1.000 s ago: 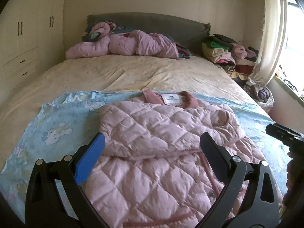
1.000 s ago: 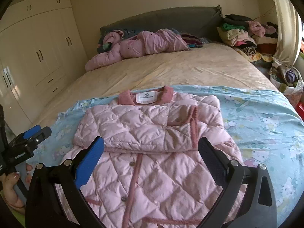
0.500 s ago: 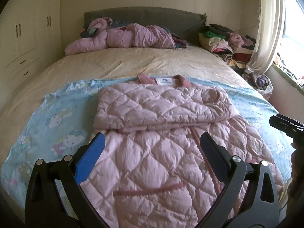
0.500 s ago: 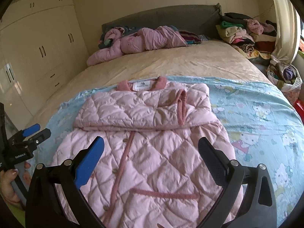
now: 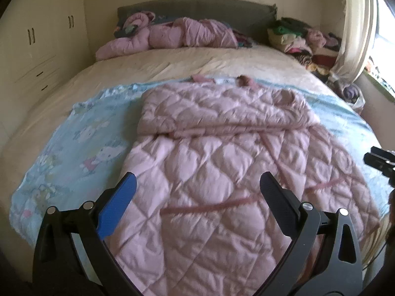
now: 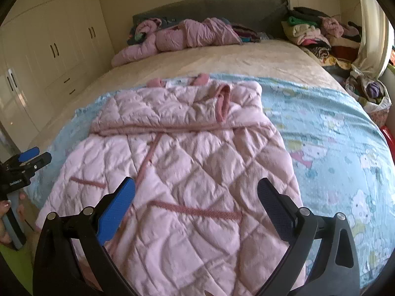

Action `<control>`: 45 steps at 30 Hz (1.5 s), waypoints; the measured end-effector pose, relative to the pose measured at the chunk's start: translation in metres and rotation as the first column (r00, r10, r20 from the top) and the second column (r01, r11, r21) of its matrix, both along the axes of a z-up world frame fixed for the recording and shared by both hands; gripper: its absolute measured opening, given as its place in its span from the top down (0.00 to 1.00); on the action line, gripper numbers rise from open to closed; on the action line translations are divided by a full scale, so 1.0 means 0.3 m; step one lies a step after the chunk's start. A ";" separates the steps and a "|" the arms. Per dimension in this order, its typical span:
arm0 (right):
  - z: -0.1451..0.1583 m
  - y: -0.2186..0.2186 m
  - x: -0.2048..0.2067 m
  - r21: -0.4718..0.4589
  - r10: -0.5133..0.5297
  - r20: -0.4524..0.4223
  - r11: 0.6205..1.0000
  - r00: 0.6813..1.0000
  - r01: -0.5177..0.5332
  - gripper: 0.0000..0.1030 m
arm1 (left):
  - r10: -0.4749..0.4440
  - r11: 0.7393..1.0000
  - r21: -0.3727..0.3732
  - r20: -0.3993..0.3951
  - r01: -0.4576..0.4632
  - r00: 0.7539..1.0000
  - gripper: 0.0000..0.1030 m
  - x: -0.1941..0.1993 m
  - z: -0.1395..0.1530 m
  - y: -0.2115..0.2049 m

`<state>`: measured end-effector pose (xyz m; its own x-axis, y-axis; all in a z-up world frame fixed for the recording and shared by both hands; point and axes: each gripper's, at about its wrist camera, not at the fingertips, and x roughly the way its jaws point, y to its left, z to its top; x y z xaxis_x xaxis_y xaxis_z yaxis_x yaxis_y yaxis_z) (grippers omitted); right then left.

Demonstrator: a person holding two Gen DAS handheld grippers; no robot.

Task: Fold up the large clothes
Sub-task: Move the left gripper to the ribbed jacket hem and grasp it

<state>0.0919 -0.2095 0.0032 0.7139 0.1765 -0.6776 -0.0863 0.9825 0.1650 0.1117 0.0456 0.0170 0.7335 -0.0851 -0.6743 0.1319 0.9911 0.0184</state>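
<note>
A pink quilted coat [image 5: 222,153] [image 6: 187,157] lies flat on a light blue cartoon-print sheet [image 5: 81,133] [image 6: 333,143], collar toward the headboard. Its sleeves are folded across the chest in a thick band [image 5: 222,108]. My left gripper [image 5: 197,185] hovers open above the coat's lower left part, nothing between its fingers. My right gripper [image 6: 196,188] hovers open above the lower right part, also holding nothing. Each gripper shows at the other view's edge: the right one [image 5: 380,162], the left one [image 6: 24,162] with a hand under it.
A cream bedspread [image 5: 185,66] covers the bed. Another pink coat [image 5: 172,37] and other clothes are heaped at the grey headboard [image 5: 197,7]. Stacked clothes [image 6: 316,34] sit at the far right by a curtain [image 5: 355,24]. White wardrobes [image 6: 49,49] line the left wall.
Both grippers have drawn back toward the foot of the bed and sit lower; more of the coat's hem end is in view. Both stay open and hold nothing.
</note>
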 end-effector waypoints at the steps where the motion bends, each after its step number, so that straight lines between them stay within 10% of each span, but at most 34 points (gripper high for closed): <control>1: -0.009 -0.006 -0.006 -0.002 -0.002 -0.007 1.000 1.000 0.002 0.04 | 0.007 1.000 0.008 -0.014 -0.007 1.000 0.09 -0.006 -0.017 0.008; 22: -0.188 -0.155 -0.137 -0.025 -0.056 -0.141 0.998 0.988 0.053 0.04 | 0.084 0.995 0.061 -0.143 -0.076 0.986 0.09 -0.134 -0.182 0.124; 31: -0.231 -0.213 -0.186 -0.020 -0.077 -0.177 0.997 0.981 0.074 0.04 | 0.169 0.983 -0.028 -0.211 -0.179 0.963 0.09 -0.185 -0.249 0.305; 40: -0.263 -0.243 -0.219 0.000 -0.080 -0.196 0.997 0.977 0.082 0.04 | 0.081 0.941 -0.285 -0.337 -0.184 0.938 0.09 -0.221 -0.325 0.427; 45: -0.266 -0.250 -0.236 0.011 -0.068 -0.195 0.997 0.978 0.072 0.04 | 0.032 0.955 -0.264 -0.363 -0.135 0.931 0.15 -0.231 -0.340 0.407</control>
